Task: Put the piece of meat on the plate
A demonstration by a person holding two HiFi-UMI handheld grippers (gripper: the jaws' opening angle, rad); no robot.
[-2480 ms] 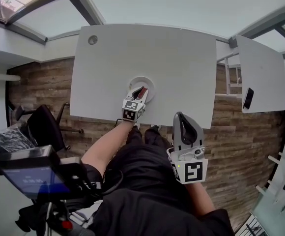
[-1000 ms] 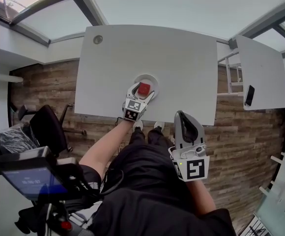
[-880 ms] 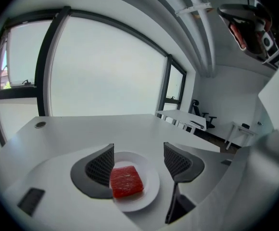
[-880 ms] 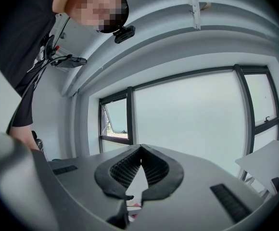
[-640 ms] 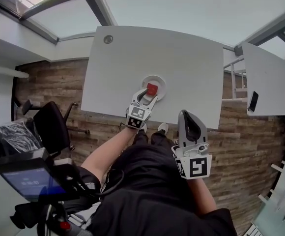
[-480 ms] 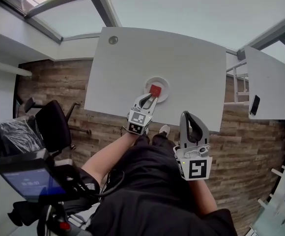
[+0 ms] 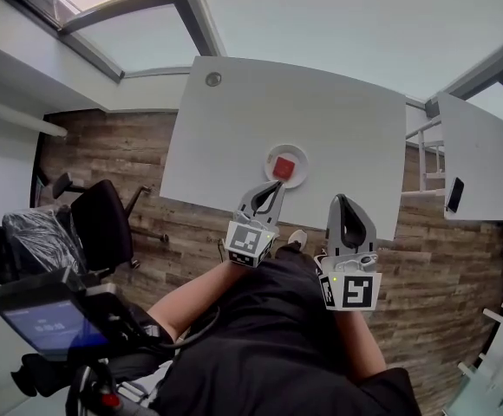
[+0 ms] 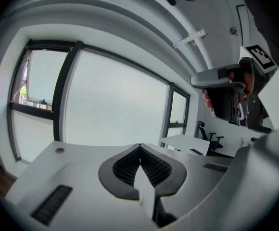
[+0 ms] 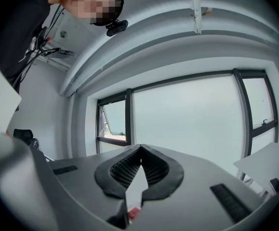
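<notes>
A red piece of meat [image 7: 284,165] lies on the small white plate [image 7: 298,179], near the front edge of the white table [image 7: 234,128]. My left gripper [image 7: 274,189] hangs just in front of the plate, off the meat. Its jaws are closing and meet with nothing between them, as the left gripper view [image 8: 139,146] also shows. My right gripper [image 7: 342,204] is held beside it, to the right of the plate, shut and empty. In the right gripper view [image 9: 140,149] a small red patch shows below the shut jaws.
A second white table [image 7: 486,154] with a dark phone [image 7: 454,195] on it stands to the right. A black office chair [image 7: 104,224] is on the wooden floor at the left. The main table has a round cable hole [image 7: 213,80] at its far left corner.
The left gripper opened and left the meat on the plate. It then drew back from the plate toward the person, rose and shut. The right gripper stayed put.
</notes>
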